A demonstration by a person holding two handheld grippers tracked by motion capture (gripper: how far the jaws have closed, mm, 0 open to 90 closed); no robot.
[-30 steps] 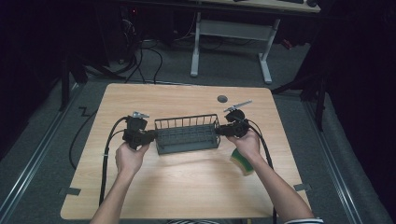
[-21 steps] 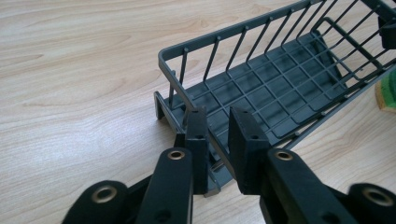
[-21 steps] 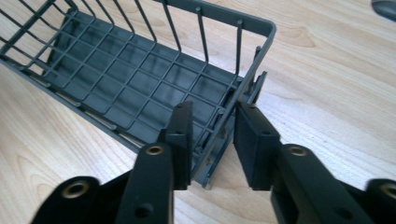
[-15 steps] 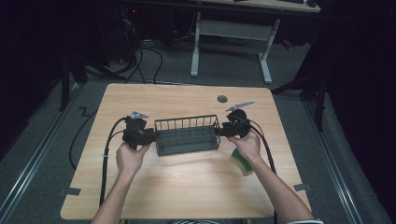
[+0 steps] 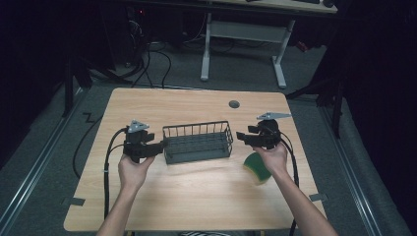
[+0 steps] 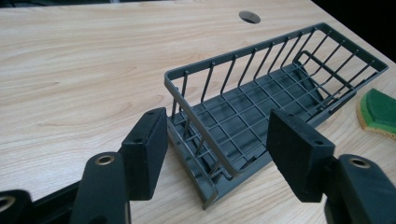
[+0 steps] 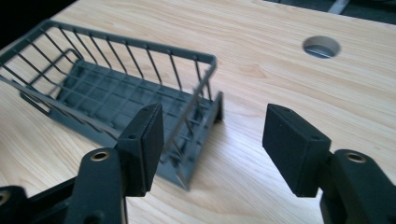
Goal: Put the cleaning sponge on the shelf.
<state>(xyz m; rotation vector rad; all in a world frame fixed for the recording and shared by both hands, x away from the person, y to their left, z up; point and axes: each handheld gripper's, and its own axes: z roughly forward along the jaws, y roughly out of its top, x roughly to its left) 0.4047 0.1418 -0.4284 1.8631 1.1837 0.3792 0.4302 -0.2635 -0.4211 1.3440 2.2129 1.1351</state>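
Note:
A dark grey wire basket (image 5: 197, 142) with nothing in it sits mid-table. My left gripper (image 5: 158, 147) is at its left end, open. In the left gripper view the basket's (image 6: 261, 102) near end wall lies between the spread jaws of that gripper (image 6: 222, 154), unpinched. My right gripper (image 5: 242, 136) is open, a short gap off the basket's right end. In the right gripper view the basket's (image 7: 116, 88) end corner sits ahead of the left jaw of this gripper (image 7: 215, 149), with bare wood across the rest of the gap.
A green and yellow sponge (image 5: 258, 167) lies on the table under the right hand, also seen as the sponge (image 6: 378, 109) beyond the basket. A cable hole (image 5: 234, 104) is in the tabletop behind the basket. Cables trail from both grippers over the front edge.
The right gripper has drawn back a little to the right from the basket's end, and more of the sponge shows. The left gripper and basket have stayed about where they were.

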